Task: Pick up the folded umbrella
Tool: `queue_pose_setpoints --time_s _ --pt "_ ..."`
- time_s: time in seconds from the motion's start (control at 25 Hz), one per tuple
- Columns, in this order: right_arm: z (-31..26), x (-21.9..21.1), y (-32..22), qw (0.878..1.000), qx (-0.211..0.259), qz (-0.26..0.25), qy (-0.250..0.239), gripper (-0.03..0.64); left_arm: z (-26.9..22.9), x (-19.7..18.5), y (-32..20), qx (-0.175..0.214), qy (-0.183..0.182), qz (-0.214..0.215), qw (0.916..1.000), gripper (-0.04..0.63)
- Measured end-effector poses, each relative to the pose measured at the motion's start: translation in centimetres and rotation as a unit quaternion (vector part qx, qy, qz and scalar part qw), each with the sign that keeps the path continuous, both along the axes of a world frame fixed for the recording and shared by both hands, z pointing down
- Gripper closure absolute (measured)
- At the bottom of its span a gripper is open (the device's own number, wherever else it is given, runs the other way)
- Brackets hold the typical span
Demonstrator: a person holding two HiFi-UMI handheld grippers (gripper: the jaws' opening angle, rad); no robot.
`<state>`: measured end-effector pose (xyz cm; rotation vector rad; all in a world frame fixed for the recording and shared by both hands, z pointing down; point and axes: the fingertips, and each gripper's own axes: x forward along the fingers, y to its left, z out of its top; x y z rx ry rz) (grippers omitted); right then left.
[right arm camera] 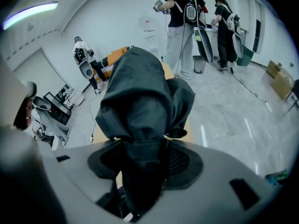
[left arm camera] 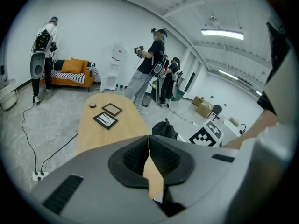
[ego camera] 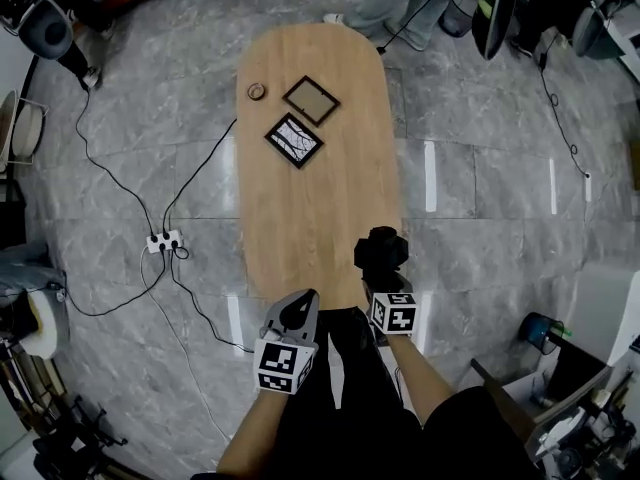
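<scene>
The folded umbrella, a bunched black bundle, is lifted above the near end of the oval wooden table. My right gripper is shut on its lower end, and the fabric fills the right gripper view, where the umbrella stands up from between the jaws of the right gripper. My left gripper hovers just left of it at the table's near edge, shut with nothing in it. In the left gripper view the left gripper has its pads together, and the umbrella shows beyond them.
Two picture frames and a small round object lie at the table's far end. A power strip with cables sits on the floor to the left. People stand beyond the table, near an orange sofa.
</scene>
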<state>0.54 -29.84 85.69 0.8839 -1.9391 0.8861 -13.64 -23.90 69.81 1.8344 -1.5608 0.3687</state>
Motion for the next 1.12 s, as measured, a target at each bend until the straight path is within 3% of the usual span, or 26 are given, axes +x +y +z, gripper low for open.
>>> queue_pose_setpoints --time_s 0.36,0.6,1.12 --pt "-11.2 0.6 1.7 0.997 0.068 -0.018 -0.031 0.393 -5.5 0.7 -2.2 0.038 -0.009 0.026 0.9989 0.578" --pt "-17.6 1.5 1.8 0.993 0.104 -0.003 -0.059 0.393 -9.1 2.5 -3.7 0.065 -0.007 0.035 0.9973 0.578" --pt "-29.5 0.5 0.5 0.97 0.21 0.008 -0.122 0.391 -15.2 3.6 -5.8 0.122 -0.035 0.067 0.9896 0.578"
